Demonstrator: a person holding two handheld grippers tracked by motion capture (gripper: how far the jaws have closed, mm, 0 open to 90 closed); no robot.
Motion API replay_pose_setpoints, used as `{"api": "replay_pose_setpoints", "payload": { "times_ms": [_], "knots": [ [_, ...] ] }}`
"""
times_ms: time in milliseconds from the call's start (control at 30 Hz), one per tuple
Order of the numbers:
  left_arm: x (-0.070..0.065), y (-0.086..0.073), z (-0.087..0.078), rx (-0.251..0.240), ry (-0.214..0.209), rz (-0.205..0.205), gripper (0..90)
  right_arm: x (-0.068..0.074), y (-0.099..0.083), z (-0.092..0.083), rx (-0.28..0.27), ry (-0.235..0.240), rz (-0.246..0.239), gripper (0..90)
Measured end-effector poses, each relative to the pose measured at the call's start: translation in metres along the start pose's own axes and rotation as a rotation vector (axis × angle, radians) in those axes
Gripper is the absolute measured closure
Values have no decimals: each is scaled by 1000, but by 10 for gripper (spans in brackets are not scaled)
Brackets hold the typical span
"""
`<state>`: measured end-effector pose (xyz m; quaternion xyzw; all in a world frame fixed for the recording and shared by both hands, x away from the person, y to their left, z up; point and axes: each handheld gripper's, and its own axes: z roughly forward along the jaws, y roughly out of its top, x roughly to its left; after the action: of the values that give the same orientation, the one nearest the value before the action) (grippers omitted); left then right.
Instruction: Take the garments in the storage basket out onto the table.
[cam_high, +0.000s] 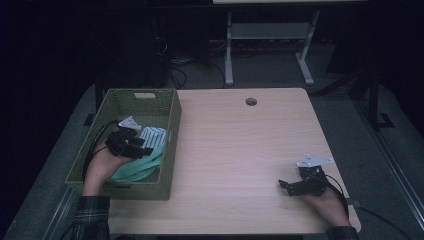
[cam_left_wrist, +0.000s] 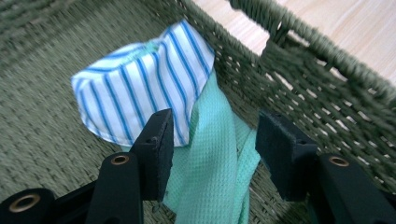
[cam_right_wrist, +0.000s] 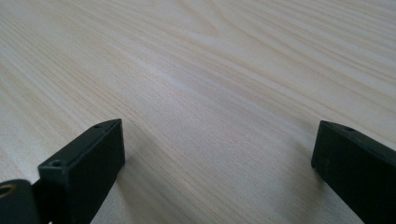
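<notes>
Left claw (cam_left_wrist: 215, 140) straddles green cloth (cam_left_wrist: 210, 172), seemingly ungripped, beside basket wall (cam_left_wrist: 299, 88).

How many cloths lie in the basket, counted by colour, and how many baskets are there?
Blue-and-white striped cloth: 1
Mint green cloth: 1
Green woven basket: 1
Total: 3

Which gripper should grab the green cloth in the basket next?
Left. The left gripper is already inside the basket, its open jaws straddling the green cloth. The right gripper rests open on the table, well away.
</notes>
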<state>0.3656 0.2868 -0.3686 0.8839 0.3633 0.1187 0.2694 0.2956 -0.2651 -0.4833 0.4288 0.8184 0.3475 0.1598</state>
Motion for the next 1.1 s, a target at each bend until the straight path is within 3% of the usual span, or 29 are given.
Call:
{"api": "replay_pose_setpoints", "payload": {
  "times_ms": [733,1100],
  "knots": [
    [8,-15,34,52,-67,-32,462,0,0,0,0,0,-1,24],
    [9,-18,42,108,-70,-50,486,0,0,0,0,-1,-1,24]
  ]
}}
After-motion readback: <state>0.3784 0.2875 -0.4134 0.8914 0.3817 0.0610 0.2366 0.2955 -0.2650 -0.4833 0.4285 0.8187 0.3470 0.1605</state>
